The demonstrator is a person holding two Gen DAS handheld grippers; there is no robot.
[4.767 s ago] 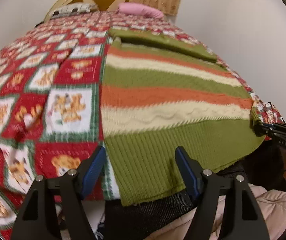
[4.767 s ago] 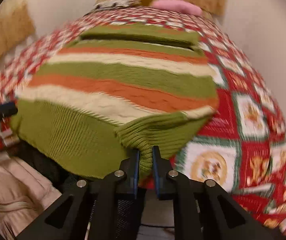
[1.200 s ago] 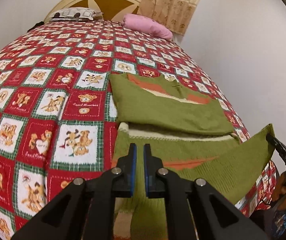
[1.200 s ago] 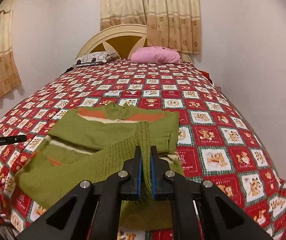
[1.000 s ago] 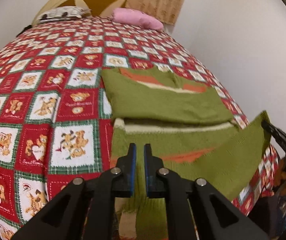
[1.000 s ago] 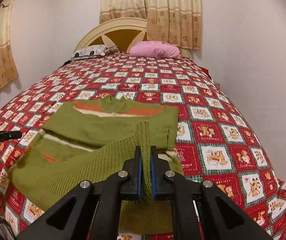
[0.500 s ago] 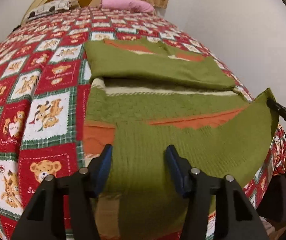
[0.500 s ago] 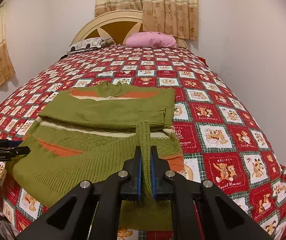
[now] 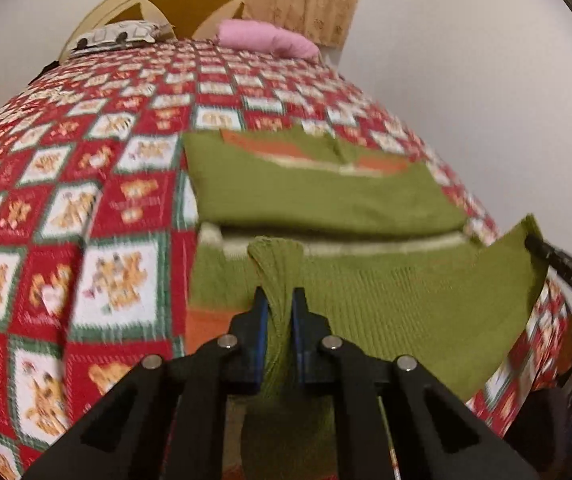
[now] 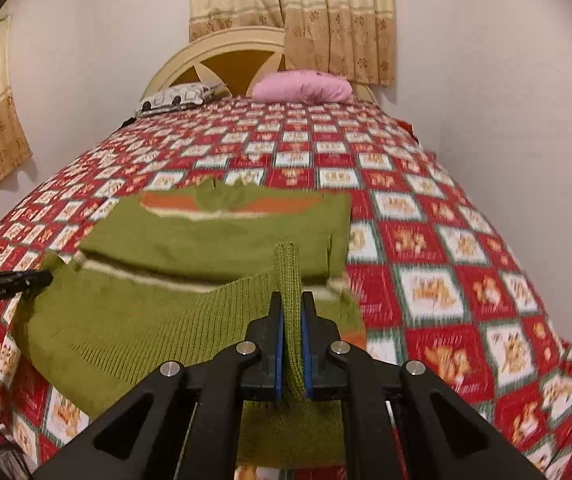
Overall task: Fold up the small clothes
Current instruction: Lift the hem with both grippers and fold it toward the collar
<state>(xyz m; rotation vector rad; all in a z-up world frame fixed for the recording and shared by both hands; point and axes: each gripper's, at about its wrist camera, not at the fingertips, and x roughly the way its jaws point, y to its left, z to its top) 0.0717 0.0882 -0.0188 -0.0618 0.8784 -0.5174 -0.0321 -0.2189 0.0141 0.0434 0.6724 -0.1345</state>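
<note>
A green knit sweater (image 9: pixel 326 200) with orange and cream stripes lies on the bed, its sleeves folded across the chest; it also shows in the right wrist view (image 10: pixel 214 240). My left gripper (image 9: pixel 279 306) is shut on the left corner of the sweater's ribbed hem (image 9: pixel 276 264) and holds it lifted. My right gripper (image 10: pixel 292 308) is shut on the hem's right corner (image 10: pixel 288 268), also lifted. The hem spans between both grippers above the lower body of the sweater. The right gripper shows at the right edge of the left wrist view (image 9: pixel 542 252).
The bed has a red, white and green bear-patterned cover (image 10: pixel 426 208). A pink pillow (image 10: pixel 302 88) and a patterned pillow (image 10: pixel 178 98) lie by the cream headboard (image 10: pixel 226 46). A white wall runs along the bed's right side.
My left gripper, open half a second ago, has shut on the hem's left corner and lifted it. The right gripper has kept its hold and carried the hem farther up over the sweater.
</note>
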